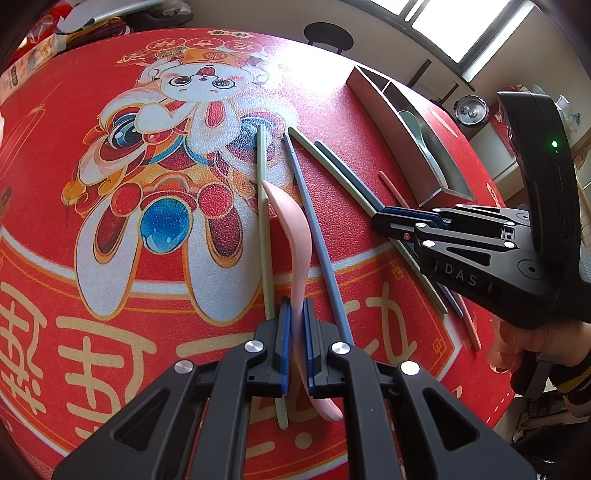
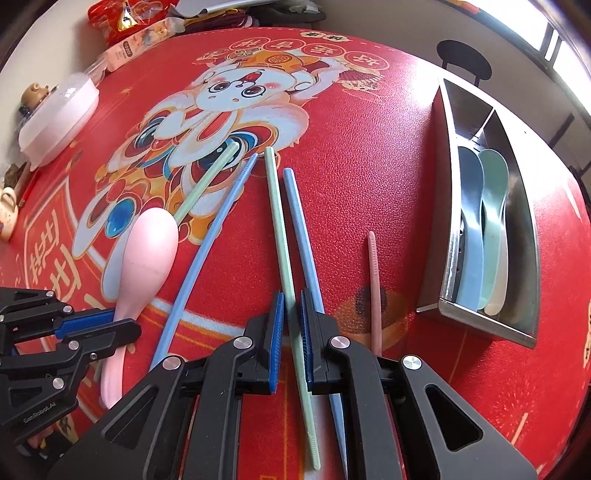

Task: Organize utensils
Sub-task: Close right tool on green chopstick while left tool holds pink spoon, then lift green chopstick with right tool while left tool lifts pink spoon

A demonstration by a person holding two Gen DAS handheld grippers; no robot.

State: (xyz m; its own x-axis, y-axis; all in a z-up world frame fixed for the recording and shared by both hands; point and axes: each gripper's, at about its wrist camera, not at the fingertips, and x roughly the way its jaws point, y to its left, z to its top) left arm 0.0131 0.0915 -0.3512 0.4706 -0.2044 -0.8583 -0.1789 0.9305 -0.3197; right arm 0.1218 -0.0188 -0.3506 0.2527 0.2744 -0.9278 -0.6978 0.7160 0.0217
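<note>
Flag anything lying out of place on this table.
The chopsticks are scattered and unpaired: a green one and a blue one lie splayed, and a lone pink chopstick sits apart near the metal tray. Nothing looks spilled or broken.

A red mat [image 2: 369,155] with a cartoon rabbit [image 2: 236,92] in lion-dance dress covers the table. At its far left edge sits a white lidded container [image 2: 61,110], snack packets [image 2: 129,22] piled beyond it. A black round-backed chair [image 2: 463,61] stands behind, and a silver pressure-cooker lid [image 1: 471,110] rests off right.
</note>
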